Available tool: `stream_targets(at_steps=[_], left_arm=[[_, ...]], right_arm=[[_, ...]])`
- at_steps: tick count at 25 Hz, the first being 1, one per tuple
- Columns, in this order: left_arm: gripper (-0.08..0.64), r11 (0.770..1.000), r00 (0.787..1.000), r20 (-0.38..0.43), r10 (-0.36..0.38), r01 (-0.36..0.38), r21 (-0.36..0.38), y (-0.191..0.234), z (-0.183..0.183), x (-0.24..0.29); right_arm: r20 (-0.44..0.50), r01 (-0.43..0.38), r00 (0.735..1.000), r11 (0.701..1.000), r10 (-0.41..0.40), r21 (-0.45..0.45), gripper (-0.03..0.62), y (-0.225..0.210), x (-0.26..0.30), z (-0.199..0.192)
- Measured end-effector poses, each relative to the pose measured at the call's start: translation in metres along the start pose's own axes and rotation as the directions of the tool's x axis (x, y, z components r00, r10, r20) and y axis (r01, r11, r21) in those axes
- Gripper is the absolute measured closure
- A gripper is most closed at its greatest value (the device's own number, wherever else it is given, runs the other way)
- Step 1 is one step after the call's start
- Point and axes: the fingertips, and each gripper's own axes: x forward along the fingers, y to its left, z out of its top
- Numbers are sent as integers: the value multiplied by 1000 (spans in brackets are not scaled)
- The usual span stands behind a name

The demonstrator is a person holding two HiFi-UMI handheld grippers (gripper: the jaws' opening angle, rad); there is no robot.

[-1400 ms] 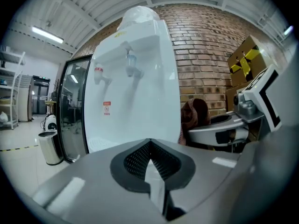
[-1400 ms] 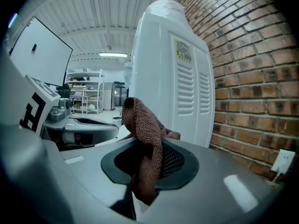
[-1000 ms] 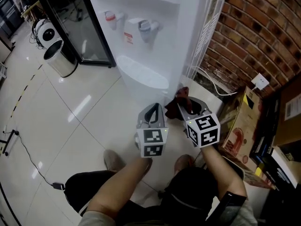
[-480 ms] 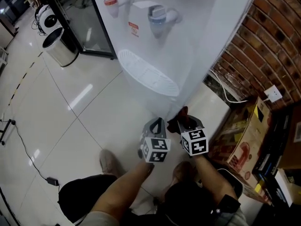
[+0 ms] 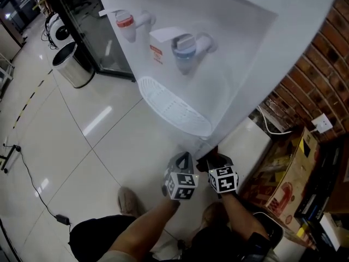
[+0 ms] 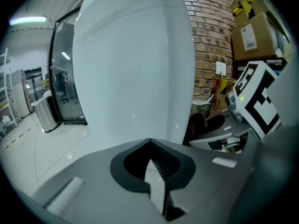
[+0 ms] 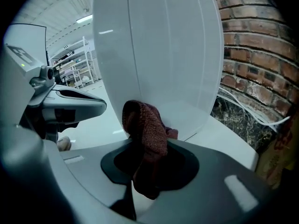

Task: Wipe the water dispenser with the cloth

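Tiled floor [image 5: 82, 124], bin [image 5: 73, 64] far left | left gripper [image 5: 183, 157]: jaws together, empty; we judge it idle, kept clear of the wipe | right gripper [image 5: 214, 160]: clamped on cloth [image 7: 147, 129], low before water dispenser [image 5: 229, 59] lower panel, we judge for wiping | brick wall [image 5: 327, 75] right | hidden: we cannot confirm cloth-to-panel contact; dispenser top cut off

Tall white water dispenser [image 5: 245, 48] standing upright, red tap [image 5: 125, 22] and blue tap [image 5: 185, 47] above a ribbed white drip tray [image 5: 174, 108]. Dark red cloth [image 7: 145, 134], bunched, is pinched in the right hand-held gripper [image 5: 211, 160], just beside the dispenser's lower front.
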Motion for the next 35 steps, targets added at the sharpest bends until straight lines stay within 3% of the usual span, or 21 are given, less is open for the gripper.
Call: stream_targets(at_steps=[5,9,12,16,20,24,29,35], left_arm=[[560,999,999,40,-9,11,-41,1,21,-15],[560,997,999,52,-4,8,-76,1,42,-61],[560,997,995,92,24,-17,-78,3,86,-105],[560,997,976,213,55,-40,-73,4,172,-162],[560,998,928,368,62,-53,-37,5,264,-223],[560,997,865,497,71,-73,-16,5,342,-278],[560,992,791,605,90,-123,13,8,417,-333],[560,985,724,677,133,-173,-8,24,486,-375]], right_arm=[[54,3,999,1000,-5,26,489,-3,-31,21],[159,33,986,997,-44,71,489,-11,-100,60],[291,55,954,996,-72,68,489,-17,-169,114],[473,55,878,998,-66,38,489,-16,-259,198],[588,75,808,996,-33,-47,491,1,-328,270],[687,91,726,990,6,-104,491,16,-390,334],[762,150,647,979,9,-139,491,30,-451,393],[824,183,566,974,8,-136,491,36,-500,450]])
